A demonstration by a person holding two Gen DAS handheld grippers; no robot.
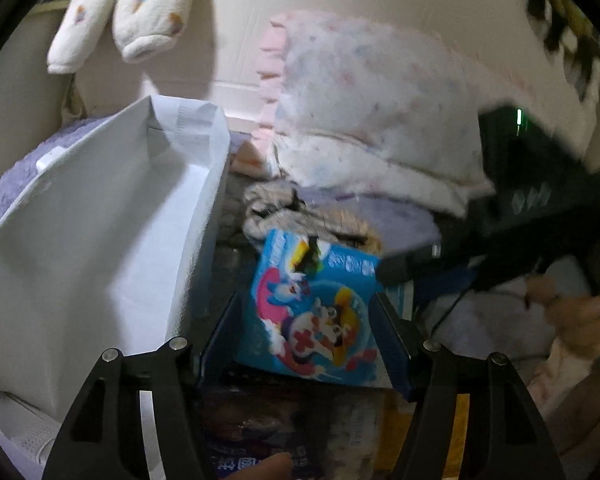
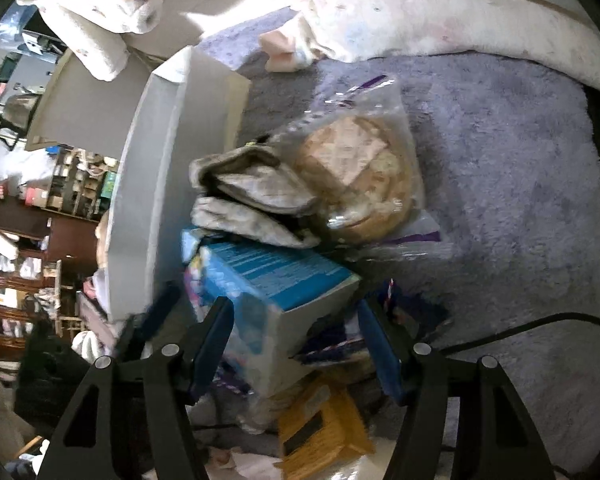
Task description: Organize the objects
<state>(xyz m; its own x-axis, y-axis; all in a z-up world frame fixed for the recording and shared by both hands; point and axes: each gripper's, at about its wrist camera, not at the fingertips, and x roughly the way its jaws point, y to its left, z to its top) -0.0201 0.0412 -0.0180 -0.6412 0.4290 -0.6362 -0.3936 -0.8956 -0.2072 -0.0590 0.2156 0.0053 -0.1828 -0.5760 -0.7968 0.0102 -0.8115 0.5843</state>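
Note:
A blue cartoon-printed box point(image 1: 316, 312) lies on a pile of packets on a purple fluffy blanket point(image 2: 500, 152). My left gripper point(image 1: 306, 320) is open, its blue fingers on either side of the box. My right gripper point(image 2: 296, 328) is open around the same box point(image 2: 272, 280) from another side; it shows in the left wrist view as a black body point(image 1: 512, 216) at the right. Grey-white folded socks point(image 2: 252, 196) and a clear bag of round flatbread point(image 2: 360, 168) lie just beyond the box. A white bag point(image 1: 100, 240) stands open to the left.
A yellow packet point(image 2: 324, 424) and dark purple packets point(image 2: 340, 344) lie under the box. A white-pink quilt point(image 1: 372, 112) is heaped behind. A plush toy point(image 1: 128, 12) hangs at upper left. A black cable point(image 2: 540, 324) crosses the blanket at right.

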